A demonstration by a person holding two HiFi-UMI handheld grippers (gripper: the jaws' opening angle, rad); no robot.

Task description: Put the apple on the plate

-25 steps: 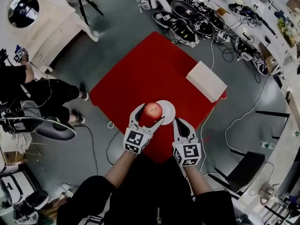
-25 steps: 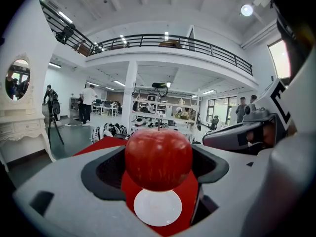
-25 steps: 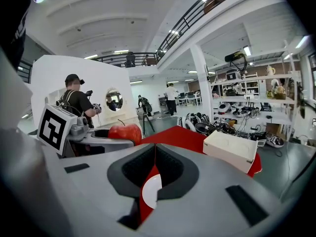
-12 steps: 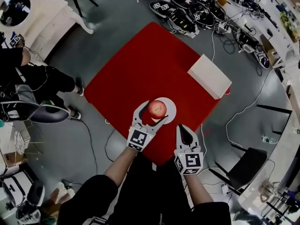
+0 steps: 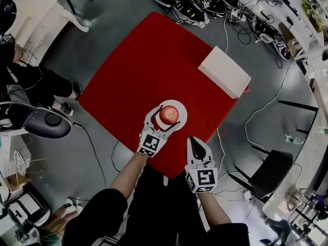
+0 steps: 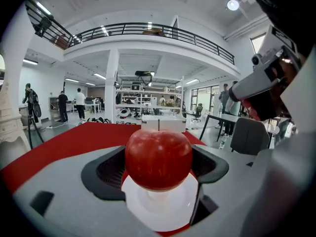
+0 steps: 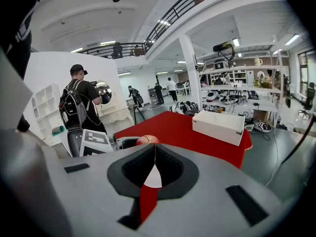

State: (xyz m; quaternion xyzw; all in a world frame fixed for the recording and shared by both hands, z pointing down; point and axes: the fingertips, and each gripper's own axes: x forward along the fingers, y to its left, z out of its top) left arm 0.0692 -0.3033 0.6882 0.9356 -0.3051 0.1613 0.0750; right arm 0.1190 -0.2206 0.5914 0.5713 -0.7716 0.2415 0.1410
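Apple [image 5: 169, 115], firm, likely slick, clamped across widest girth by left gripper [image 5: 166, 118] over plate [image 5: 180, 106]; right gripper [image 5: 192, 140], five o'clock, jaws together.

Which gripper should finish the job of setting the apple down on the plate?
Left. The left gripper is shut on the apple, directly over the white plate. The right gripper is shut on nothing, down by the red table edge, beside the plate.

Head view: from high above the plate [image 5: 181, 109], facing steeply down. Left gripper view: low and level, right at the plate. Right gripper view: near the plate, facing it. Shared by all: plate, apple [image 5: 168, 115].
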